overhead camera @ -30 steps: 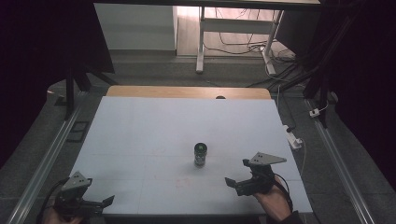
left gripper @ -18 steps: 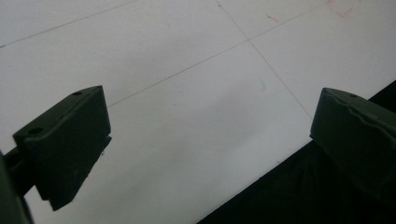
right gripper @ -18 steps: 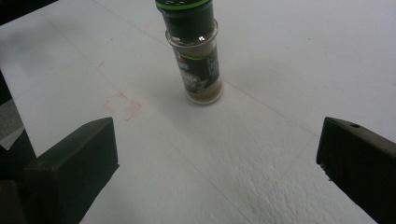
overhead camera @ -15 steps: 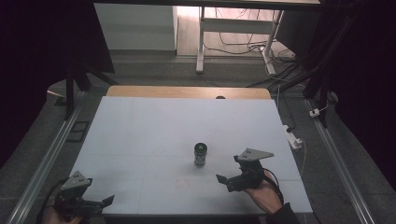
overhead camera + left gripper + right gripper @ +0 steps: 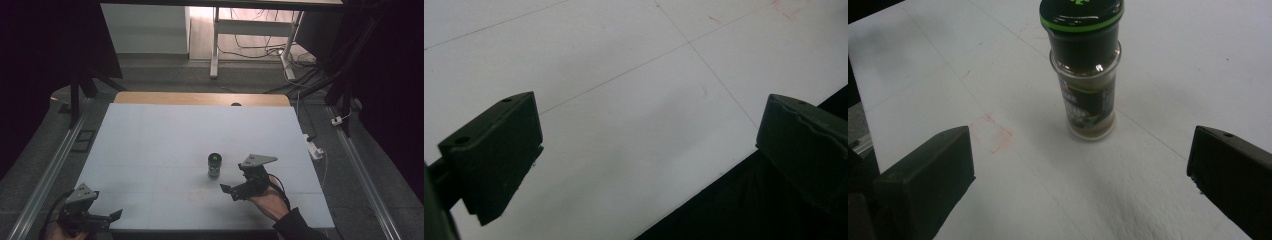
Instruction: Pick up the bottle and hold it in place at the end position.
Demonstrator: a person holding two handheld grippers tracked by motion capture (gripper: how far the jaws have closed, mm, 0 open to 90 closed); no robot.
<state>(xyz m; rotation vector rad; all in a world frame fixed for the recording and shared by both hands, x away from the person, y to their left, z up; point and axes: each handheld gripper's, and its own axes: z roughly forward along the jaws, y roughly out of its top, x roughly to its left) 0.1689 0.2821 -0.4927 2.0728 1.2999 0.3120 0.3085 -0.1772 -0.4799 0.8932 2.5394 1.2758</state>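
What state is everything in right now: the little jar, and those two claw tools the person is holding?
Spice jar: upright on the white table, lid on, untouched, partly filled with brownish powder.
Right gripper: jaws wide open, empty, pointed at the jar and close to it, not touching.
Left gripper: jaws open, empty, at the table's near left edge, far from the jar.

Probably lab: white-covered test table (image 5: 150, 145), metal rails (image 5: 47, 170), loose floor cables (image 5: 260, 50), dark surroundings.
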